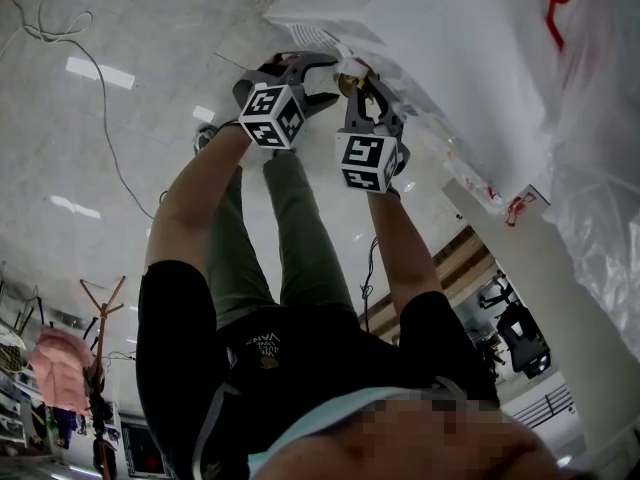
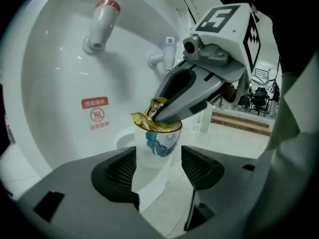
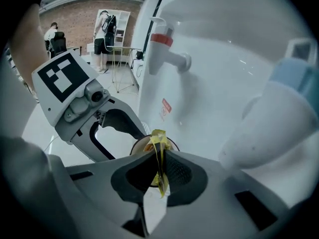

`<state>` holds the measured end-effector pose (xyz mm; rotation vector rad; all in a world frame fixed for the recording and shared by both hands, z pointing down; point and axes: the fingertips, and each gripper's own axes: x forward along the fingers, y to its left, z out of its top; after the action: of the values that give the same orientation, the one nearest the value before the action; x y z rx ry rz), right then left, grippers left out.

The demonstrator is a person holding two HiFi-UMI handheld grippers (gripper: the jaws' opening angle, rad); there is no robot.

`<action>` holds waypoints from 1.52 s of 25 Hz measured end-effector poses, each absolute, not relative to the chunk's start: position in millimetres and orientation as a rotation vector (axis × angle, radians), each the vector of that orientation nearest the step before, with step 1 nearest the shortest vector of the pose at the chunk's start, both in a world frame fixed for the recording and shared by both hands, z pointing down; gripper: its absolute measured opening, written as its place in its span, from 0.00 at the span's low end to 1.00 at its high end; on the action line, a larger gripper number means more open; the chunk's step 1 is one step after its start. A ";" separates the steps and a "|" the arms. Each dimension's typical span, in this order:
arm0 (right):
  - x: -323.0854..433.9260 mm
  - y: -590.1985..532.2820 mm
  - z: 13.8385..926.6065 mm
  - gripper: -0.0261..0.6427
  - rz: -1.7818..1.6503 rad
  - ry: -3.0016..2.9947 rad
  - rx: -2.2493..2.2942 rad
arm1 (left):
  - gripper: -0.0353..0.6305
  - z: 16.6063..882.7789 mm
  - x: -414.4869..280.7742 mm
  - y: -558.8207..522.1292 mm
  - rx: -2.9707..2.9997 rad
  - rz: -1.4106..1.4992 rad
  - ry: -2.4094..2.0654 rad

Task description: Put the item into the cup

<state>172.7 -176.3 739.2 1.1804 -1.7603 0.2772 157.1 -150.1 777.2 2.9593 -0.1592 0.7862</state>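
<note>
A white paper cup [image 2: 160, 144] with a blue pattern stands upright between the pads of my left gripper [image 2: 158, 166], which is shut on it. My right gripper [image 3: 159, 171] is shut on a crumpled yellow packet [image 3: 159, 153], pinched edge-on between its jaws. The left gripper view shows the right gripper [image 2: 160, 116] tipped down over the cup, with the packet [image 2: 148, 119] at the rim and partly inside. The cup's mouth [image 3: 141, 146] lies just beyond the packet. In the head view both grippers, left [image 1: 312, 78] and right [image 1: 358, 93], meet close in front of a white water dispenser [image 1: 440, 38].
The dispenser's curved white front [image 2: 60, 83] is directly behind the cup, with a red tap [image 2: 103, 20] and a blue tap [image 2: 166, 54] above it and a red warning label [image 2: 94, 114]. People stand far off by a brick wall [image 3: 75, 24]. White plastic sheeting [image 1: 590, 118] hangs at the right.
</note>
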 end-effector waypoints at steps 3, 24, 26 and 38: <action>174.3 -176.5 743.6 0.14 0.277 -1.766 1.175 | 0.48 777.2 154.0 -152.0 2.953 0.777 -0.174; 183.9 -168.4 720.0 0.16 0.435 -1.850 1.413 | 0.48 771.2 134.6 -142.9 2.932 0.784 -0.192; 184.4 -162.9 716.2 0.17 0.446 -1.847 1.431 | 0.48 768.5 132.6 -140.4 2.933 0.786 -0.189; 187.6 -160.7 710.1 0.13 0.380 -1.817 1.479 | 0.48 751.5 116.8 -127.1 2.931 0.796 -0.199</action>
<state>187.6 -160.7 710.1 1.4793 -1.8166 0.3803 116.8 -127.1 751.5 2.9311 -0.1990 0.7960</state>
